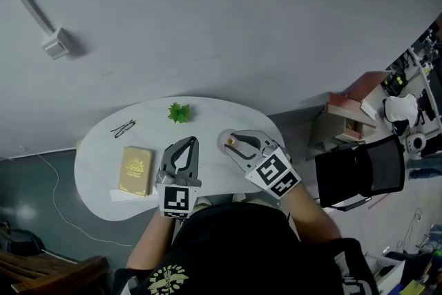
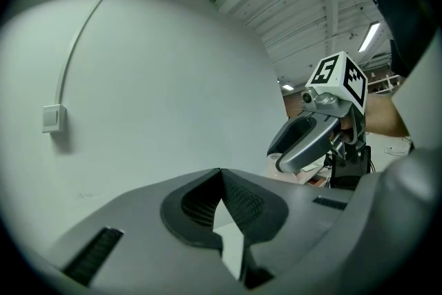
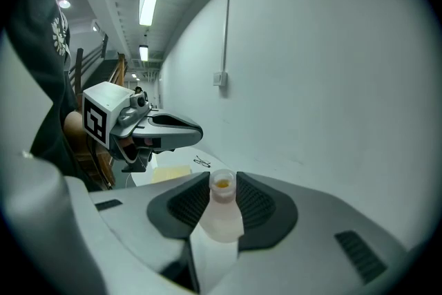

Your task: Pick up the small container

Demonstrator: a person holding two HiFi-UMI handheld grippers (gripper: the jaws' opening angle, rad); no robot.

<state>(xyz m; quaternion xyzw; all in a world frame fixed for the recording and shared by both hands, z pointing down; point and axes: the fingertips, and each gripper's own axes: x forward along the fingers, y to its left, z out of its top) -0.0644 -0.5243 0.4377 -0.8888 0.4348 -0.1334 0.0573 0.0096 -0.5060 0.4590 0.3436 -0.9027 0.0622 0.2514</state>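
Observation:
The small container (image 3: 222, 216) is a translucent bottle with an open neck and something orange inside. It stands upright between the pads of my right gripper (image 3: 222, 180), which is shut on it. In the head view the small container (image 1: 230, 141) sits at the tips of the right gripper (image 1: 234, 144), above the right part of the white table (image 1: 214, 114). My left gripper (image 1: 190, 141) hovers over the table's middle with its tips together and nothing in them. The left gripper view shows its shut tips (image 2: 221, 173) and the right gripper (image 2: 304, 145) beyond.
On the table lie a yellow book (image 1: 136, 170) on a white sheet, a pair of glasses (image 1: 123, 128) and a small green plant (image 1: 179, 112). A black chair (image 1: 359, 173) and shelving stand at the right. The grey wall behind carries a socket box (image 1: 56, 43).

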